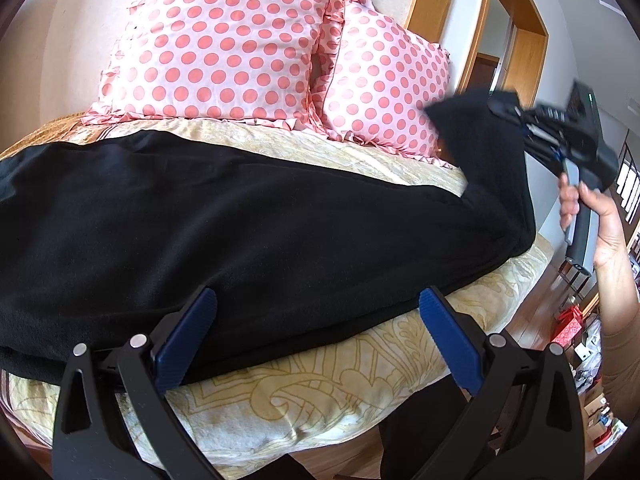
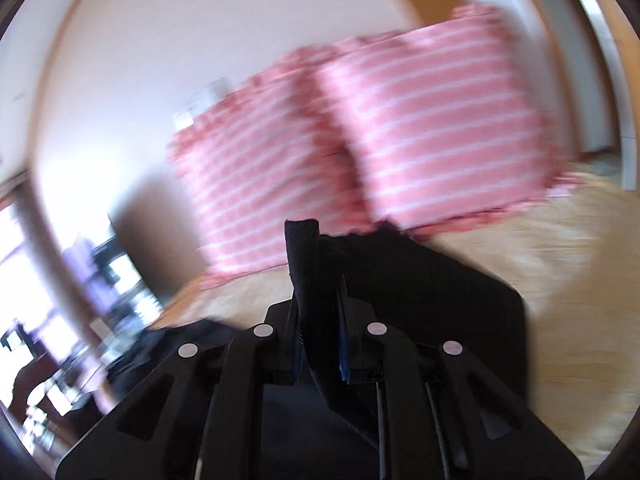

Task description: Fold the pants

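2 grippers attend the black pants (image 1: 224,220), which lie lengthwise across the bed (image 1: 320,364). The right gripper (image 1: 506,114) is clamped on one raised end; the left gripper (image 1: 316,336) is spread wide at the near edge. The fabric looks soft, limp and fairly thick. Take hold at edges or corners.

One pants (image 1: 240,220), two pillows (image 1: 224,44), one bed (image 1: 320,380), two grippers (image 1: 316,344), one hand (image 1: 600,220)

left wrist: low, near bedspread (image 1: 360,364) | right wrist: blurred | shared: pillows (image 1: 224,40)
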A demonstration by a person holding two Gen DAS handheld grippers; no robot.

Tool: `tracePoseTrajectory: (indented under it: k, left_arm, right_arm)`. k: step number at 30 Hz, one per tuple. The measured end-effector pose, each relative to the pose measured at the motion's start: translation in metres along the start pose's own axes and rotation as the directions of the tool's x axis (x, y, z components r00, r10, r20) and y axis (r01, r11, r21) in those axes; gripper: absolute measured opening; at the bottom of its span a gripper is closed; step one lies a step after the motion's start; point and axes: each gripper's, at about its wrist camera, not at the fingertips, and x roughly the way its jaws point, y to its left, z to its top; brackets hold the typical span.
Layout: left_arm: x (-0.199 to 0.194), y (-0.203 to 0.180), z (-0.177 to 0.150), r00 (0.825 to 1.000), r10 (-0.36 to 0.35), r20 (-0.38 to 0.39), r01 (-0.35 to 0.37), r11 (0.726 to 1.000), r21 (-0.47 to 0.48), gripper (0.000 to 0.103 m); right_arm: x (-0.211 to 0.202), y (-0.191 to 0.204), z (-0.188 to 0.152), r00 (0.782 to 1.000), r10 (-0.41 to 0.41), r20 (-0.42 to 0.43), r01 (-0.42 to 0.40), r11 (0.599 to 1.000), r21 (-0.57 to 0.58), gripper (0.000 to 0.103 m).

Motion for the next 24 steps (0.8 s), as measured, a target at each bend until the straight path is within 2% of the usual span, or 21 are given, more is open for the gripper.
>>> tracePoseTrajectory:
  k: [2,4,7,9,10,15,17,19,20,22,23,24]
  left_arm:
    - [0.000,0.001,0.000,1.000,-0.002,0.002,0.002,1.000,-0.004,0.101]
    - [-0.001,0.001,0.000,1.000,-0.006,0.004,0.006,1.000,-0.007,0.101]
    - [-0.001,0.002,0.000,1.000,-0.010,0.005,0.010,1.000,-0.010,0.101]
    - [-0.002,0.001,0.000,1.000,-0.012,0.005,0.012,1.000,-0.009,0.101]
    - [-0.001,0.001,0.000,1.000,-0.011,0.005,0.011,1.000,-0.008,0.101]
    - [-0.001,0.001,0.000,1.000,-0.009,0.007,0.009,1.000,-0.008,0.101]
    - [-0.001,0.002,0.000,1.000,-0.008,0.009,0.009,1.000,-0.011,0.101]
    - [-0.001,0.002,0.000,1.000,-0.007,0.011,0.008,1.000,-0.016,0.101]
    - [-0.001,0.002,0.000,1.000,-0.006,0.012,0.006,1.000,-0.018,0.101]
    - [-0.001,0.002,0.001,1.000,-0.005,0.012,0.005,1.000,-0.022,0.101]
    - [-0.001,0.002,0.001,1.000,-0.005,0.012,0.005,1.000,-0.022,0.101]
    - [-0.001,0.002,0.001,1.000,-0.005,0.012,0.005,1.000,-0.021,0.101]
  right_arm:
    - [0.025,0.026,-0.012,0.994,0.086,-0.064,-0.088,0.996,-0.028,0.014]
    - [0.052,0.047,-0.033,0.978,0.126,-0.164,-0.136,0.989,-0.051,0.014]
    - [0.089,0.060,-0.070,0.940,0.107,-0.324,-0.134,0.989,-0.062,0.014]
    - [0.102,0.060,-0.092,0.913,0.098,-0.395,-0.129,0.990,-0.053,0.014]
    - [0.103,0.058,-0.099,0.907,0.095,-0.410,-0.125,0.991,-0.046,0.014]
    - [0.096,0.058,-0.100,0.917,0.109,-0.383,-0.125,0.992,-0.017,0.014]
    - [0.088,0.060,-0.095,0.935,0.127,-0.331,-0.134,0.991,0.001,0.014]
    - [0.079,0.061,-0.088,0.957,0.156,-0.245,-0.156,0.988,0.021,0.014]
    - [0.078,0.066,-0.087,0.961,0.146,-0.234,-0.152,0.988,-0.010,0.014]
    - [0.085,0.080,-0.094,0.957,0.091,-0.275,-0.125,0.986,-0.107,0.014]
    - [0.085,0.082,-0.095,0.959,0.090,-0.268,-0.123,0.986,-0.108,0.014]
    - [0.083,0.078,-0.091,0.964,0.116,-0.238,-0.134,0.989,-0.062,0.014]
